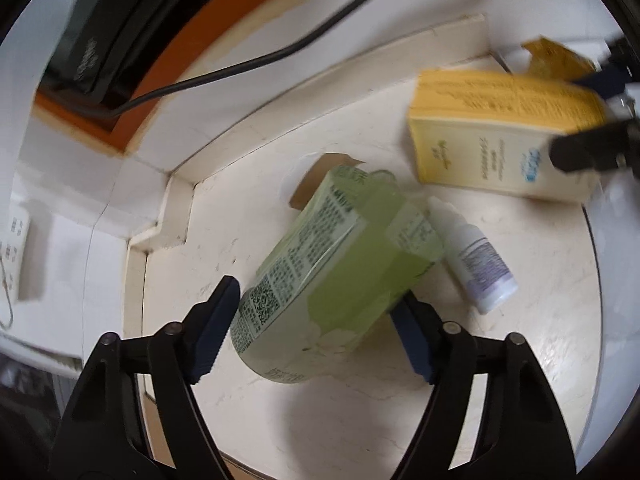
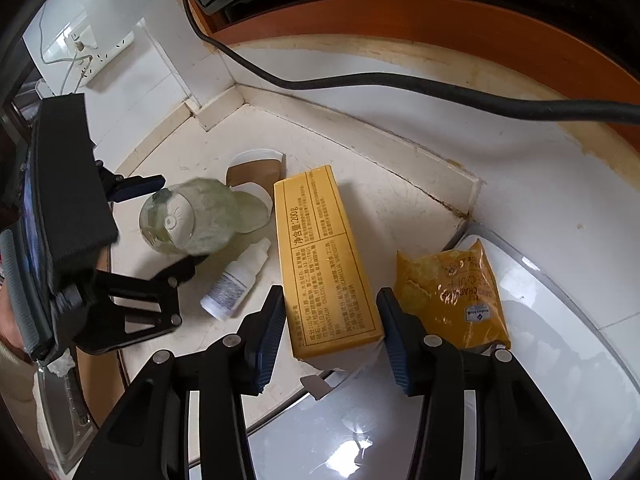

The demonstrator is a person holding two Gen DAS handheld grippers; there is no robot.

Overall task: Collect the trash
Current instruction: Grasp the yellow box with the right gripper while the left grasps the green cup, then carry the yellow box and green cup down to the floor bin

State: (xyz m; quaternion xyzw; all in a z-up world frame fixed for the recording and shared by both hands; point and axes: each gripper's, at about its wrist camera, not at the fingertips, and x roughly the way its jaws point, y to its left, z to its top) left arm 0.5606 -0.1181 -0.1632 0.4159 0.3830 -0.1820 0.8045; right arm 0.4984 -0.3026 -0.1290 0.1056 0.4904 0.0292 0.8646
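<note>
The green bottle (image 1: 340, 276) lies on its side on the pale desk (image 1: 224, 240), right between the fingers of the left tool (image 1: 316, 332), its long axis running away from the tool. The pads look to be touching it, though blur leaves that unsure. The right tool (image 2: 330, 340), half open, straddles the near end of the yellow box (image 2: 324, 256) without pressing. A small white dropper bottle (image 2: 236, 280) lies between the two. An orange pouch (image 2: 448, 296) sits right of the box.

dropper bottle (image 2: 235, 284) between both claws, cable (image 2: 400, 88) overhead — wall (image 2: 132, 92) close
</note>
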